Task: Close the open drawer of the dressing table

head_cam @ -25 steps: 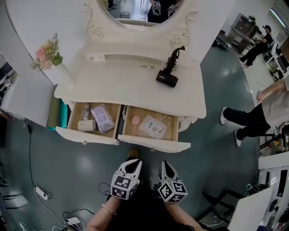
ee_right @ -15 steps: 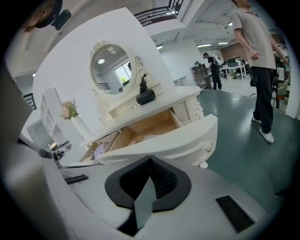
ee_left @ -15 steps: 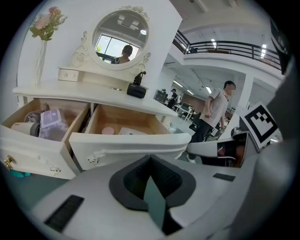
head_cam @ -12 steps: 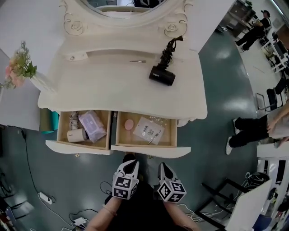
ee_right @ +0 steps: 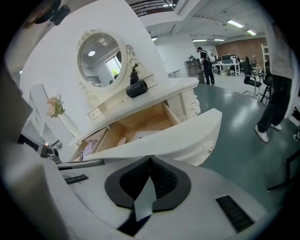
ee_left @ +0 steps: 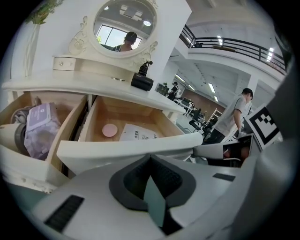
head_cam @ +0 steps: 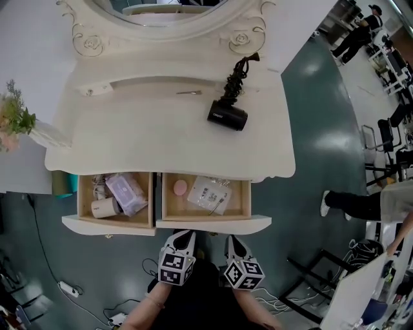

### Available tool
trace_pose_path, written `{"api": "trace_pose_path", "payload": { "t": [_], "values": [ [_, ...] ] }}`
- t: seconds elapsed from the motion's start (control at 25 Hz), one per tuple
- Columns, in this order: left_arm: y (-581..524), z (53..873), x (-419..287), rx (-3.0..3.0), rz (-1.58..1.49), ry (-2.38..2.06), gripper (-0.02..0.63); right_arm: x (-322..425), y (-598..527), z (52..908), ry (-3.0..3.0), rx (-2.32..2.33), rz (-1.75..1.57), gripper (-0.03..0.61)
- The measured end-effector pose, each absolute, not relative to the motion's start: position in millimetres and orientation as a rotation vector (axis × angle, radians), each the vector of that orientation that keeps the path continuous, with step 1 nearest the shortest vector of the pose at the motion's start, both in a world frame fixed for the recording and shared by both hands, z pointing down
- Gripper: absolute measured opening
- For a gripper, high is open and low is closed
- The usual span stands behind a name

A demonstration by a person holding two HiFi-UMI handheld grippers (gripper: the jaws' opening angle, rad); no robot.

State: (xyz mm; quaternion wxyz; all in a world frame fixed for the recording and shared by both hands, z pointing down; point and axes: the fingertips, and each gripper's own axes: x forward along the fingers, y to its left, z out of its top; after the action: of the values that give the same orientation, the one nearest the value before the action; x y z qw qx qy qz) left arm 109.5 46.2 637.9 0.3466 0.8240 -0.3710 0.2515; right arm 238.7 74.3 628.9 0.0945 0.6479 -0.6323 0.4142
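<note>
Nearest the camera, the person's hands are mostly buried under the marker cubes, so only bits of forearm show at the bottom edge. The left tongs (head_cam: 186, 237) and right tongs (head_cam: 234, 242) both have their jaws pressed tight together with nothing between them. Both tips sit right up at the white front of the right drawer (head_cam: 205, 224), and it's hard to call whether they actually touch it or just sit beside it. That drawer is pulled out of the table (head_cam: 161, 142), and so is the left drawer (head_cam: 108, 225) next to it. In the right one there's a pink disc (head_cam: 180, 187) and a white printed packet (head_cam: 208, 194). The left one holds a pale purple pack (head_cam: 124, 192) and a white roll (head_cam: 103, 207), plus some clutter in the back corner that's too jumbled to name. Up on the table top lies a black hair dryer (head_cam: 227, 116) with its coiled cord (head_cam: 235, 77) trailing toward the back, and a thin little pin-like thing (head_cam: 188, 93) that's too small to identify. The oval mirror (head_cam: 161, 9) is chopped off by the top edge, and the flowers (head_cam: 13, 119) are half cut off at the left. Off to the right, another person (head_cam: 361, 203) is only partly in frame.
</note>
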Motion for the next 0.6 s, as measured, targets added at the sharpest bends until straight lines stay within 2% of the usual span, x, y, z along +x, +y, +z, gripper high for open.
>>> {"api": "trace_pose_path", "payload": {
  "t": [0.6],
  "values": [
    [9.2,638.9,115.1,2.101,0.645,-0.898,0.02,244.0,37.3,627.8,-1.801,1.923,1.209,0.006]
  ]
}}
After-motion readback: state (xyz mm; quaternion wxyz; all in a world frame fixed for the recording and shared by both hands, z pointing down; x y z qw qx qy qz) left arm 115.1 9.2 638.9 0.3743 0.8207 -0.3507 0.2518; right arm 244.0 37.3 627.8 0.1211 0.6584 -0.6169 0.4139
